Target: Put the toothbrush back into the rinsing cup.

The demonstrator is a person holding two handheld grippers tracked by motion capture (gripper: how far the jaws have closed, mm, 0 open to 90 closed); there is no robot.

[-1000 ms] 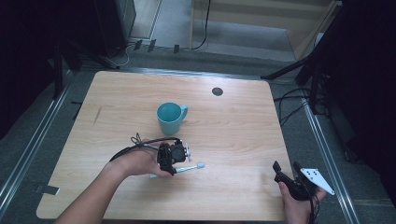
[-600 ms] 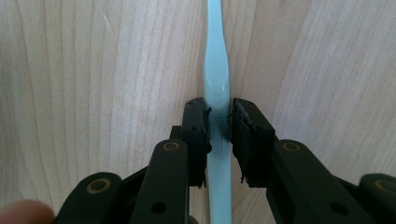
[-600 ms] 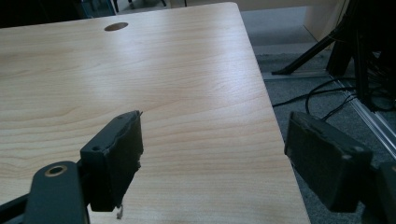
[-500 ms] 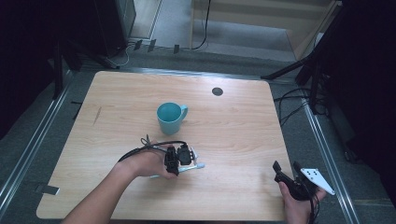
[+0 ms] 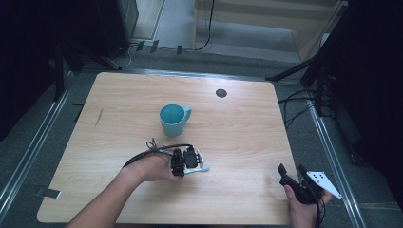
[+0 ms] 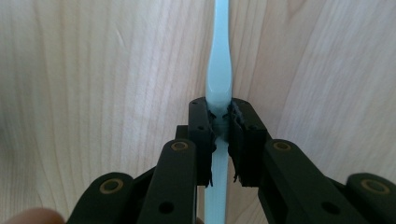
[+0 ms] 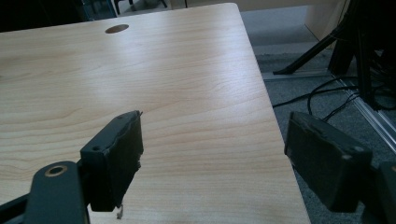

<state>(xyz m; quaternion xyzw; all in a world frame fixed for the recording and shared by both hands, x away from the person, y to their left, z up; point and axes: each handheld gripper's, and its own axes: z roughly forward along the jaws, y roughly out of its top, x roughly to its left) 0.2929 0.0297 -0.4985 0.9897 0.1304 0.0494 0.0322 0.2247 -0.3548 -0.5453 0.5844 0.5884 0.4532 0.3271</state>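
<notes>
Lab recording bay, wooden table (image 5: 237, 123), metal floor rails (image 5: 28, 156), trailing cables (image 5: 297, 107)

Lone mug (image 5: 173, 119) on open tabletop (image 5: 237, 137)

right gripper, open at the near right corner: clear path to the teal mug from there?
Probably yes. The right gripper hangs open over the table's near right corner, and bare wood lies between it and the teal mug. The left gripper, shut on a pale blue handle, sits off that line.

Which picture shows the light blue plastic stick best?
The left gripper view: the slim light blue plastic stick lies on the wood, pinched in the left claw. The high view shows just a small pale piece beside that claw.
</notes>
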